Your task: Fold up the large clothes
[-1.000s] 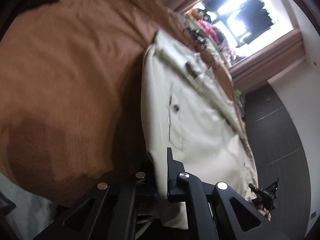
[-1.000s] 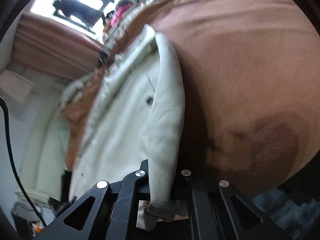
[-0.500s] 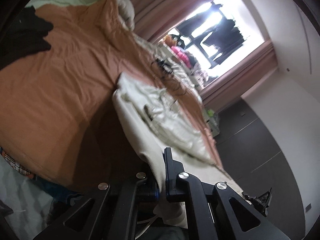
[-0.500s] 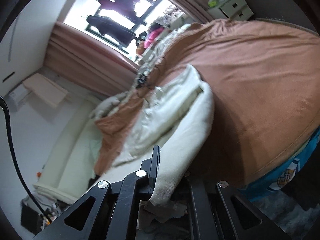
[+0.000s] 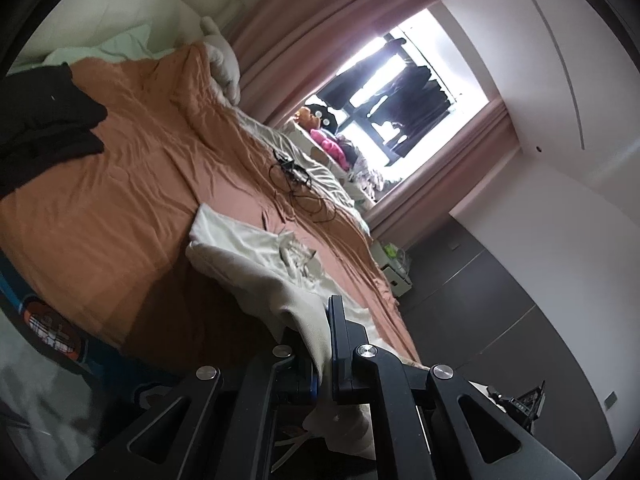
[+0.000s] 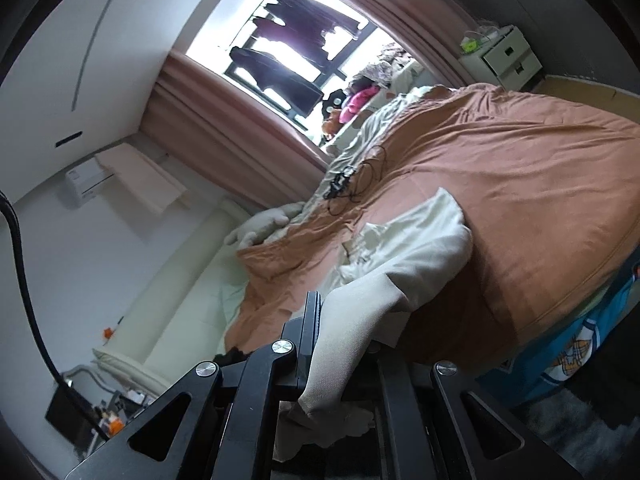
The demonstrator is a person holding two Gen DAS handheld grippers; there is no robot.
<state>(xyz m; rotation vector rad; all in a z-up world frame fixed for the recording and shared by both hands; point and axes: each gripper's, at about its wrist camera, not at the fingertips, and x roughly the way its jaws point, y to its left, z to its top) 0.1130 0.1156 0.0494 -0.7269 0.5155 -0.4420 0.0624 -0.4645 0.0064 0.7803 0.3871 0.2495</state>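
A cream-white garment (image 5: pixel 256 256) lies partly on the orange bed cover (image 5: pixel 120 208) and rises toward both grippers. My left gripper (image 5: pixel 320 340) is shut on one edge of it, the cloth pinched between the black fingers and hanging below them. In the right wrist view the same cream garment (image 6: pixel 420 236) stretches up from the bed cover (image 6: pixel 520 184). My right gripper (image 6: pixel 340 332) is shut on another edge, with cloth draped over the right finger. Both held edges are lifted off the bed; the far part still rests on it.
Black clothing (image 5: pixel 44 120) lies at the bed's far left. A black cable (image 5: pixel 296 184) sits on the cover beyond the garment. White pillows (image 6: pixel 264 224) and a cream headboard (image 6: pixel 176 280) stand at the head. A white drawer unit (image 6: pixel 504 56) stands by the curtained window (image 6: pixel 300 52).
Both grippers have risen and pulled back from the bed, lifting the garment's held edges. The views now tilt up, showing the whole bed, window and walls instead of close cloth.
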